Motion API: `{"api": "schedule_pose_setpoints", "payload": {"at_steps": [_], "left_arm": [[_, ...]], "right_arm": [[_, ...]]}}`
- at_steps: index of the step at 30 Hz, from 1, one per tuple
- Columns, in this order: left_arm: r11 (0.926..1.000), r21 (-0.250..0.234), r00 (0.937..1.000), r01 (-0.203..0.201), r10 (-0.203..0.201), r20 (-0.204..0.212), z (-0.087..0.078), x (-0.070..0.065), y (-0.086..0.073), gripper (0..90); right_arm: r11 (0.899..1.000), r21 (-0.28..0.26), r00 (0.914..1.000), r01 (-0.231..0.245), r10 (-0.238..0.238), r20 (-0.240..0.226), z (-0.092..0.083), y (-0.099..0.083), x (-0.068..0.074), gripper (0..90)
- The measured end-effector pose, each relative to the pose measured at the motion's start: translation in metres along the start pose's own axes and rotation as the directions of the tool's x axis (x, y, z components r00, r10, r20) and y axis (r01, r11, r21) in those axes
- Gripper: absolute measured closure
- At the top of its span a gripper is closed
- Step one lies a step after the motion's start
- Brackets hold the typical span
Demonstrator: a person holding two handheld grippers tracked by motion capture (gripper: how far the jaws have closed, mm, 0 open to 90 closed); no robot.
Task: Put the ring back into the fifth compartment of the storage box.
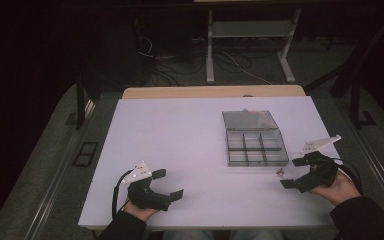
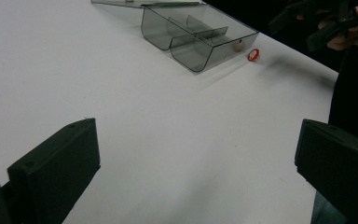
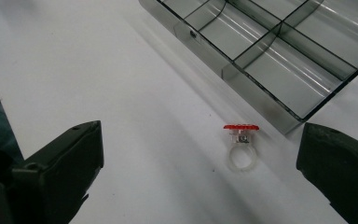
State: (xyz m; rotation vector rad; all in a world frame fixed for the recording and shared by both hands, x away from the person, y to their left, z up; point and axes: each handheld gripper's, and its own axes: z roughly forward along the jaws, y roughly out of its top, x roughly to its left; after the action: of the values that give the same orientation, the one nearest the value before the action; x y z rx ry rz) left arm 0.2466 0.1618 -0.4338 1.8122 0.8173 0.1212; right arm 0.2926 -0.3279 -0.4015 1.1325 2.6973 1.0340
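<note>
Red-topped ring beside organizer box (no readable labels), left claw spread, right claw spread.

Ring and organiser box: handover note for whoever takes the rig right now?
Left gripper: open, empty, low over the near left of the white table.
Right gripper: open, empty, jaws either side of the ring but not touching it.
Small clear plastic ring with a red top: standing on the table just outside the box's near right corner.
Smoky transparent compartment box: lid open, the compartments that show look empty.
Done: box opened. Likely left: grasp the ring and place it in a compartment.
</note>
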Motion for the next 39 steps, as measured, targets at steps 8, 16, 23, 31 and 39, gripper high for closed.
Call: {"api": "schedule_pose_setpoints", "payload": {"at_steps": [8,16,23,31,39], "left_arm": [[1.0,0.002,1.0,-0.004,0.004,0.002,0.0,0.0,0.0,0.0],[1.0,0.003,1.0,-0.005,0.005,0.002,0.0,-0.001,0.0,0.0],[1.0,0.004,1.0,-0.004,0.004,0.004,0.001,-0.001,0.0,0.0],[1.0,0.005,1.0,-0.005,0.005,0.006,0.001,-0.001,0.0,0.0],[1.0,0.005,0.9999,-0.006,0.006,0.011,0.001,-0.001,0.0,0.0]], "right_arm": [[0.998,0.054,0.9999,0.01,-0.011,0.008,0.01,-0.001,-0.003,0.1],[0.997,0.077,0.9998,0.014,-0.015,0.012,0.015,-0.001,-0.005,0.1],[0.995,0.096,0.9995,0.026,-0.028,0.015,0.02,-0.001,-0.006,0.1],[0.992,0.121,0.9991,0.038,-0.04,0.011,0.026,0.0,-0.007,5.3],[0.991,0.129,0.9993,0.029,-0.031,0.019,0.029,0.0,-0.012,21.3]]}}
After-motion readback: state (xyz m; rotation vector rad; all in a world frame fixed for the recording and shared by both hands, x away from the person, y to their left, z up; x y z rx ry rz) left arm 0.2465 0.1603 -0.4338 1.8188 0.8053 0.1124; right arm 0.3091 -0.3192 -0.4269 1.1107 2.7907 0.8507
